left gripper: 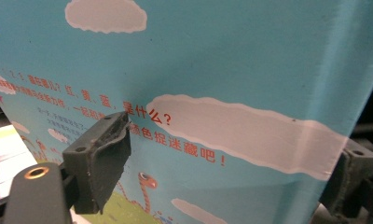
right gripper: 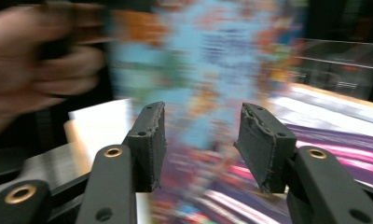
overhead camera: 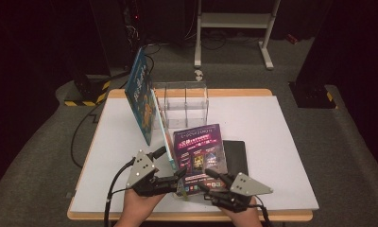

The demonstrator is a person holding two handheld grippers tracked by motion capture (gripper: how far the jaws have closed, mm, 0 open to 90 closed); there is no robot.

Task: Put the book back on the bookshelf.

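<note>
— Where is the blue picture book sitting, and what is the left gripper doing with it?

— The book is standing on edge on the table, tilting just beside the clear organizer. In the left gripper view its cover is spanning the gap between the two jaws, one pad in front of it and the other at its edge. Whether the pads are actually pressing on it cannot be told.

— And the right gripper?

— It is hovering over the near edge of the purple book, its jaws standing apart and gripping nothing.

— How is the blue book likely to be handling?

— It is looking thin, light and glossy, so it is probably flexing and slipping if pinched at a corner. Taking it across the lower edge, near the spine, seems the safer hold, and the free gripper could be steadying the top.

— What is the count?

— Three books are showing: the blue one upright, the purple one lying flat, and a black one lying partly under the purple one. One organizer, one table, two grippers.
</note>
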